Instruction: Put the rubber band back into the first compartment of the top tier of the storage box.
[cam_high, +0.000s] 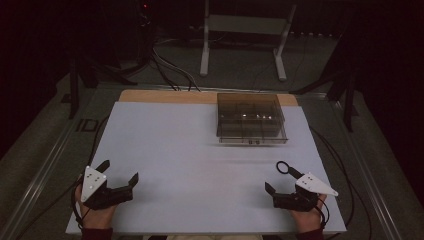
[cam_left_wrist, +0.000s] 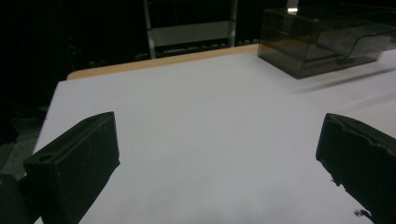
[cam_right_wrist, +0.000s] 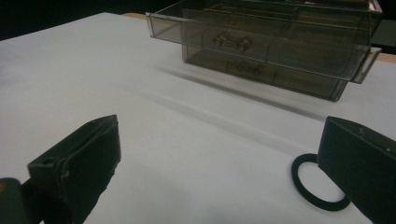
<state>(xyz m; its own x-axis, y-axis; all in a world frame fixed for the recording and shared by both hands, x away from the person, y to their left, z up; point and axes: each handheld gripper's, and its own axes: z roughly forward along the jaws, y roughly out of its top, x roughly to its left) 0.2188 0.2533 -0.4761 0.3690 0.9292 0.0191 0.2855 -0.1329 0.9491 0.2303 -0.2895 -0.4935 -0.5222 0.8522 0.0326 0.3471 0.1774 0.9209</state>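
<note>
A smoky see-through drawer box (cam_high: 251, 119) stands at the back right of the white table top (cam_high: 190, 165). In the right gripper view the drawer box (cam_right_wrist: 271, 42) has two stacked drawers with handles, and the upper one juts forward a little. A black ring (cam_high: 283, 167) lies flat on the table at the front right. My right gripper (cam_high: 281, 180) rests open just behind it, and in its own view the right gripper (cam_right_wrist: 219, 158) has its right-hand jaw over part of the ring (cam_right_wrist: 317, 186). My left gripper (cam_high: 119, 171) sits open and empty at the front left, as the left gripper (cam_left_wrist: 215, 154) view confirms.
A strip of bare wood (cam_high: 165, 96) runs along the table's far edge. Beyond it stand a white metal frame (cam_high: 242, 30) and dark stands with cables on the floor. The drawer box (cam_left_wrist: 322, 42) appears far off to the left gripper's upper right.
</note>
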